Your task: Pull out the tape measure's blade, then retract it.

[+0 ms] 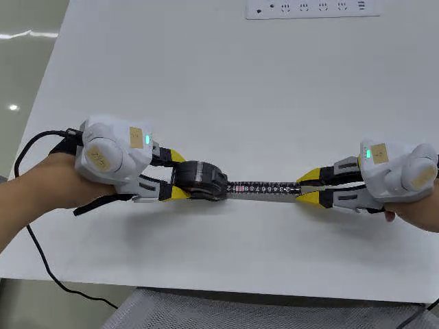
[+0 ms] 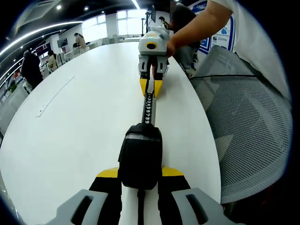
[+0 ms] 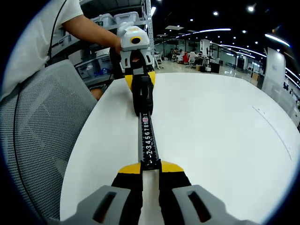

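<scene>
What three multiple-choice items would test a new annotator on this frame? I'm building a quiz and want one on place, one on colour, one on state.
1. What holds the tape measure's case? A: left gripper. B: right gripper. C: neither.
2. What colour is the case? A: orange. B: black. C: white.
3. The blade is: A: fully retracted. B: snapped off. C: pulled out, its end gripped.

Key:
1 A, the left gripper view shows its own jaws around the case.
2 B, it looks black in every view.
3 C, the numbered blade runs from the case to the right gripper, which is shut on its end.
</scene>
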Tool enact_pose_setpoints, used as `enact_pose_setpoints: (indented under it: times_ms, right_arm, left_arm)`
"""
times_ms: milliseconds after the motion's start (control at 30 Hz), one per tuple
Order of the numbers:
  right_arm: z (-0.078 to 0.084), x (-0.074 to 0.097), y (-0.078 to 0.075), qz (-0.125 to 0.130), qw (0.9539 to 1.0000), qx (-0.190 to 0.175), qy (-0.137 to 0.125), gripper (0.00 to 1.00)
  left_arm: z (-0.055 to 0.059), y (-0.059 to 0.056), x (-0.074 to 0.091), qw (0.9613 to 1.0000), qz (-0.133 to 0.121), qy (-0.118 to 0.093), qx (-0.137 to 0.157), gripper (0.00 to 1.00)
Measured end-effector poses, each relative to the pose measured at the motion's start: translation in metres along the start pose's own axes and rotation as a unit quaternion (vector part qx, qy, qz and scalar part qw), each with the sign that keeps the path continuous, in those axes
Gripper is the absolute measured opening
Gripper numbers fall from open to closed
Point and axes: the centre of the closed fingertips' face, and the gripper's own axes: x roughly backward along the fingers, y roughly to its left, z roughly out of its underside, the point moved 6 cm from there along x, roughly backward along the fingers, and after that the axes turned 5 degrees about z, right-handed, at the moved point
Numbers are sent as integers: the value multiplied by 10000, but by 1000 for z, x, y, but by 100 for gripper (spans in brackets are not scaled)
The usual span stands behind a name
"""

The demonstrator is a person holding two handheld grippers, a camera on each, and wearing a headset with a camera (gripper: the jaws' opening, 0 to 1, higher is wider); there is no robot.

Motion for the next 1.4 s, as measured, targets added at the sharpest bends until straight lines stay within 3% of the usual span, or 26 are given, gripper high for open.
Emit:
enact_pose_setpoints:
  times_ms: [567,1400]
  right_arm:
    - [21,32,-7,130,9997,-104,194,9]
    - [42,61,-9,274,9987,-202,370,9]
  left_arm:
    - [-1,1,-1,10000,6,9,2,26]
    - [-4,-1,-2,9999,6,87,-66,26]
